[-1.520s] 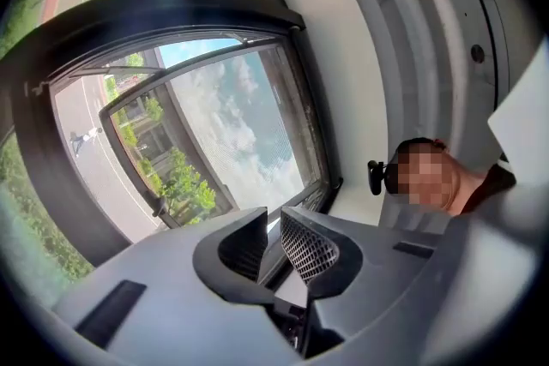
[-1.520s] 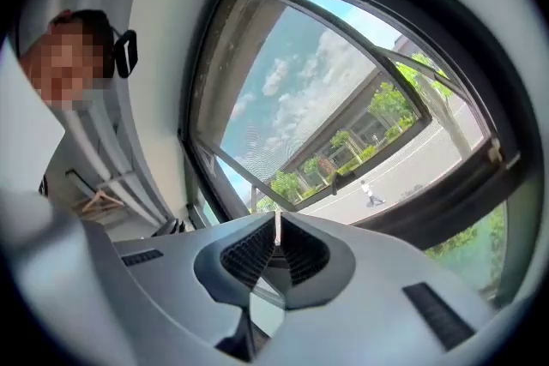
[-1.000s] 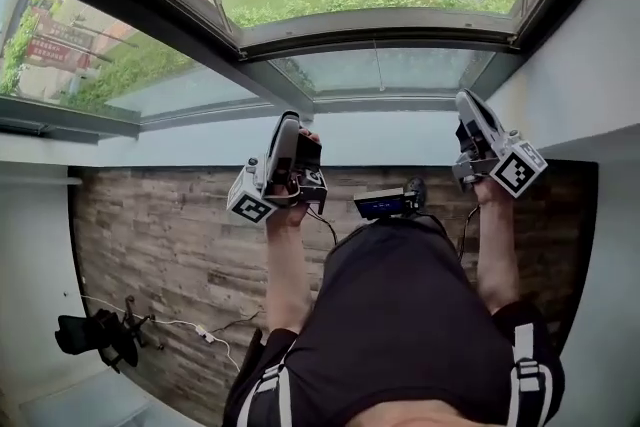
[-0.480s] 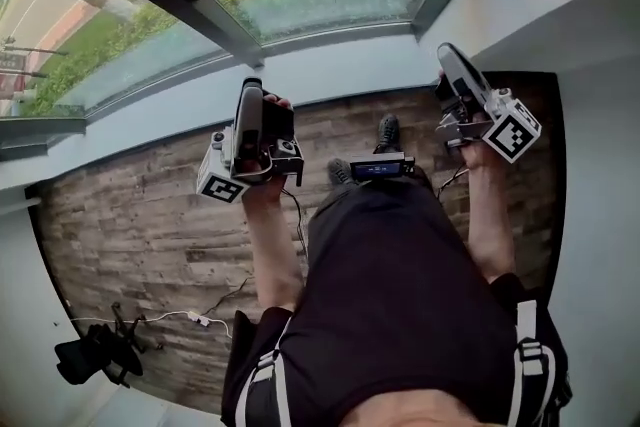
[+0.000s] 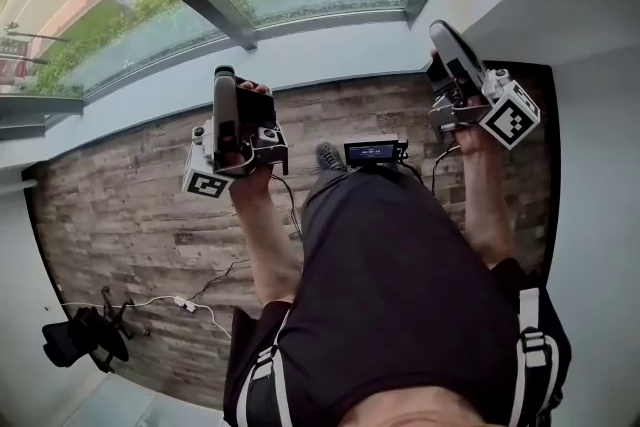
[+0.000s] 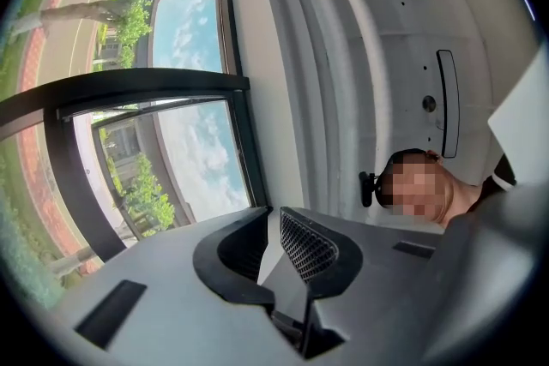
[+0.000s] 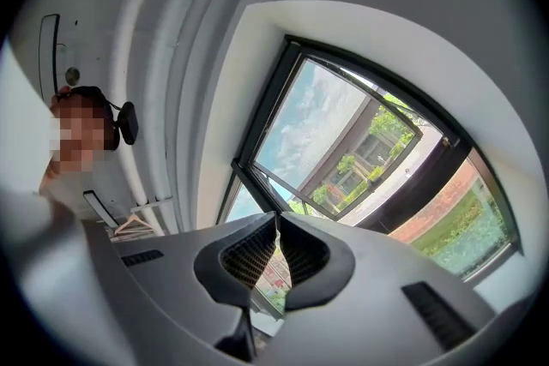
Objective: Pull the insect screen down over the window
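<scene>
right hand-held gripper (image 7: 276, 219) | jaws together, empty | dark-framed window (image 7: 360, 141) ahead

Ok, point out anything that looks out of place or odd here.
Nothing looks damaged or spilled. The only untidy thing is a loose cable trailing across the wooden floor, lower left in the head view, beside a dark object that may be a chair.

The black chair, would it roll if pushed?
Probably rolls: the black chair looks like an office chair with a splayed base on hard wood floor. Probably hard to tip, though wheels are too small to see.
</scene>
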`<state>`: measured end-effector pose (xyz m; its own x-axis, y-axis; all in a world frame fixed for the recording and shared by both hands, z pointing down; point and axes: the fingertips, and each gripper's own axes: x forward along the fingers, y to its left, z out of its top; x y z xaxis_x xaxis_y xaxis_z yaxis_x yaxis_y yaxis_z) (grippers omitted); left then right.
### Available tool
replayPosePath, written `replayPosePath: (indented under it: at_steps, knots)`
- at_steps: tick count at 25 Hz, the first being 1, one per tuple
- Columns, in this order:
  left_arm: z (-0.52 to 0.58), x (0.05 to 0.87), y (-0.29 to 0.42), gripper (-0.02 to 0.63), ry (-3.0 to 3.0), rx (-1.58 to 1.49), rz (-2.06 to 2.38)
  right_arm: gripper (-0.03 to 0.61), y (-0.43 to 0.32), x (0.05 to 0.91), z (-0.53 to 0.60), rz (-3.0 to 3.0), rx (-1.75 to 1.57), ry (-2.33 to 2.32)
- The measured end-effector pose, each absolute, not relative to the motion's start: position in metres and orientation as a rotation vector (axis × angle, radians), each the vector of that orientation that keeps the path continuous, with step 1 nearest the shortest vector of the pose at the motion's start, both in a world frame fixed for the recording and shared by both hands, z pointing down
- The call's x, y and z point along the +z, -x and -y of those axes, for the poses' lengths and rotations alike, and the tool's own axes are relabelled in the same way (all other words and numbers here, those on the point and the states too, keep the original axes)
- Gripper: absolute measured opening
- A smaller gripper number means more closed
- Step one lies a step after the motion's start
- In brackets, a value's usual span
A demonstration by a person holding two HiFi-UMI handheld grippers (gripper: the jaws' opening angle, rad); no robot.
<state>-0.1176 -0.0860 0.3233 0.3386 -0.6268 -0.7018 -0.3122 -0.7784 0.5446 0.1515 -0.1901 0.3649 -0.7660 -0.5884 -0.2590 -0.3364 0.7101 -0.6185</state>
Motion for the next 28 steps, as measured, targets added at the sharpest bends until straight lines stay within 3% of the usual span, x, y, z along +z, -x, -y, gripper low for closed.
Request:
replayPosePath:
  at_steps: [10,28]
  knots:
    - [0.025,0.332,-0.017,0.040,-2.336,-1.273,0.865,0.009,-0.288,0.379,0.119,-2.402,-0.805,0.684]
    - [0.040,0.327,-0.038,0.040,-2.380,-1.222,0.810,0.009,-0.296,0.387,0.111,-2.373,-0.821,0.649]
